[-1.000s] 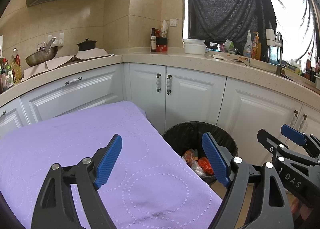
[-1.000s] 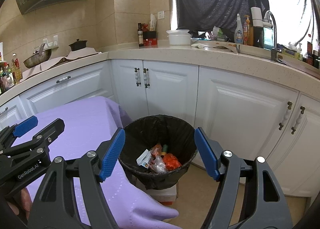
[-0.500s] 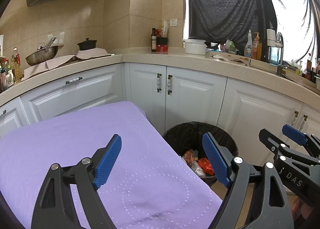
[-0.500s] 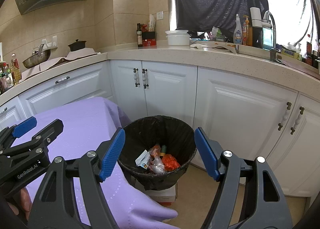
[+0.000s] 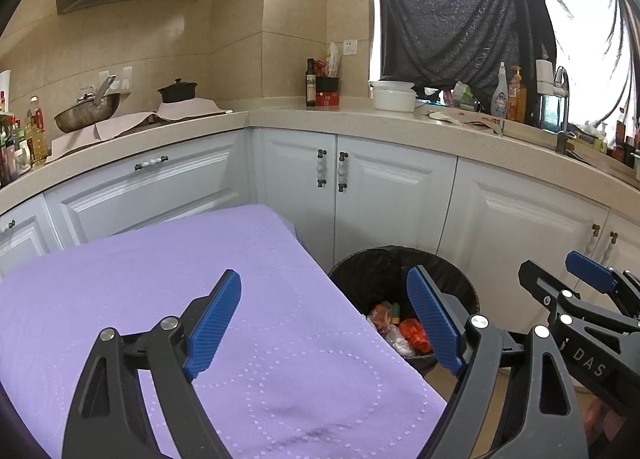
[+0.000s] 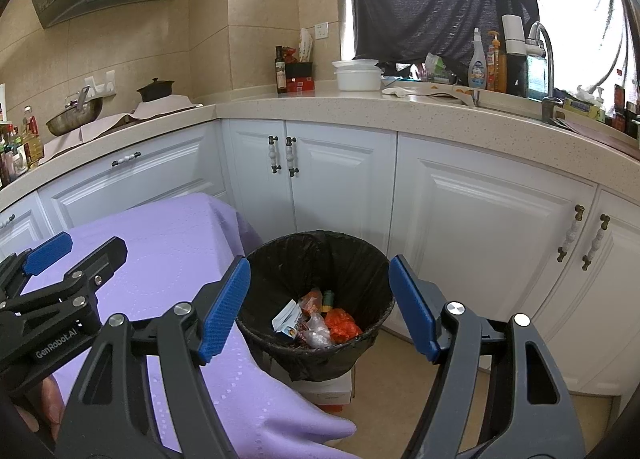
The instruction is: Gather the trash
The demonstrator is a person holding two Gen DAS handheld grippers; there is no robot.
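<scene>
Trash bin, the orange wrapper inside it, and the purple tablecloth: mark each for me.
trash bin (image 6: 384, 301): right wrist view, on the right rim of its black liner.
orange wrapper (image 6: 342, 325): right wrist view, middle of the crumpled piece inside.
purple tablecloth (image 5: 160, 275): left wrist view, bare flat top.

Kitchen count:
1 bin (image 6: 316, 259), 1 purple cloth (image 5: 160, 279), 2 grippers – left (image 5: 328, 323), right (image 6: 320, 307); 1 wok (image 5: 86, 113), 1 black pot (image 5: 177, 91), 1 white tub (image 6: 357, 75), 1 tap (image 6: 540, 43).

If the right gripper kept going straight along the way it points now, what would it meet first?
Most likely the black-lined trash bin: the right gripper is open, empty and aimed into it, though depth is unclear.
</scene>
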